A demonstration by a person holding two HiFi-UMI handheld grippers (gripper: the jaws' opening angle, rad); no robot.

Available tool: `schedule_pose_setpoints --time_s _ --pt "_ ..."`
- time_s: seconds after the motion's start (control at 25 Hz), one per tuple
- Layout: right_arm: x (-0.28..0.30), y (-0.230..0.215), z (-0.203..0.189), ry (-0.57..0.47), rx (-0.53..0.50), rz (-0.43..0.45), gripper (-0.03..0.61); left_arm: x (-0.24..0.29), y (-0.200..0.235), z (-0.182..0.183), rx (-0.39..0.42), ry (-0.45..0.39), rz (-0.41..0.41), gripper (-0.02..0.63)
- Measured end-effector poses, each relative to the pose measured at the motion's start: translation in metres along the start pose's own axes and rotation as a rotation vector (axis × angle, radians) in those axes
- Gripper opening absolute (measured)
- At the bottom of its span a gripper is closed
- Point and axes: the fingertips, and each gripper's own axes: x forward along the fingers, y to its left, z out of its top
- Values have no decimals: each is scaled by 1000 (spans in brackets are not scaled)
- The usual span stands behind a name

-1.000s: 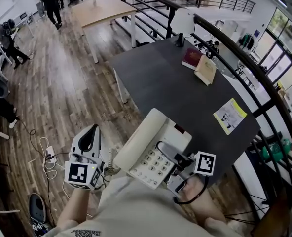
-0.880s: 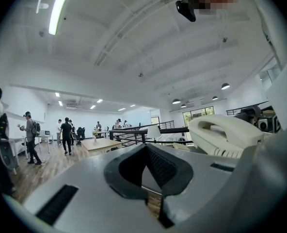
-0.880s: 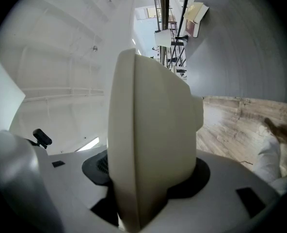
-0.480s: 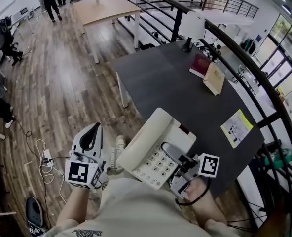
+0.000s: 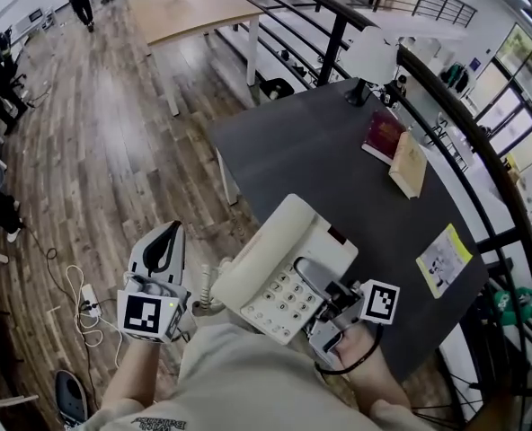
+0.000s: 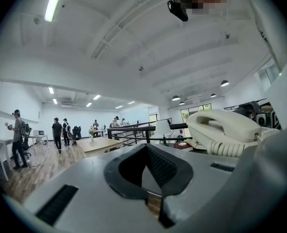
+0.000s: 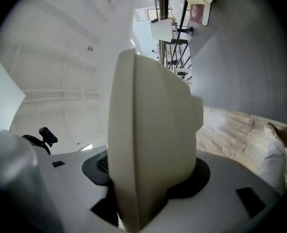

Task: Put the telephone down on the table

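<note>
Two grippers show below you in the head view, with the telephone [image 5: 284, 268] between them. Your right gripper [image 5: 324, 299] is clenched on the telephone's near right edge, beside the keypad [image 5: 279, 299]. In the right gripper view the cream casing [image 7: 148, 144] stands edge-on, filling the gap between the jaws, and both pads press on it. The handset [image 5: 257, 245] lies in its cradle along the left side. The coiled cord [image 5: 208, 285] hangs off the lower left corner, towards your left gripper [image 5: 165, 241].

Your left gripper grasps nothing. In its own view the jaws meet at the tips, the dark pads [image 6: 158, 166] bow round an empty hollow, and the handset [image 6: 221, 127] sits off to the right, clear of them.

You hold the telephone up in front of your chest, not resting on anything. From above it overlaps the near corner of the dark table [image 5: 320, 160] and the wood floor [image 5: 113, 151] beside it.

Farther along the table lie a red book [image 5: 383, 133] and a tan book [image 5: 410, 164], touching each other. A yellow leaflet [image 5: 444, 259] lies near the right edge, well apart from them. A white lamp [image 5: 372, 57] stands at the far end, against the black railing [image 5: 428, 70]. Beyond that sits a light wooden table [image 5: 190, 12]. People stand at the far left of the room.
</note>
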Motion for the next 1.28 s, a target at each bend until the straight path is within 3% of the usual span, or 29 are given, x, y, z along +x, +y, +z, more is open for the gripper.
schedule_pose_setpoints --time_s 0.6,0.8,1.12,1.28 --pt "164 -11 101 -100 -35 1 273 150 127 30 18 -29 -142 5" --pt "199 -6 135 -144 -44 -14 273 192 147 45 25 -46 -193 5" --pt "218 -15 161 -162 -35 -27 273 216 160 56 14 -77 -188 5" --pt "215 -21 166 -150 -21 -31 273 215 160 47 14 -19 -163 5"
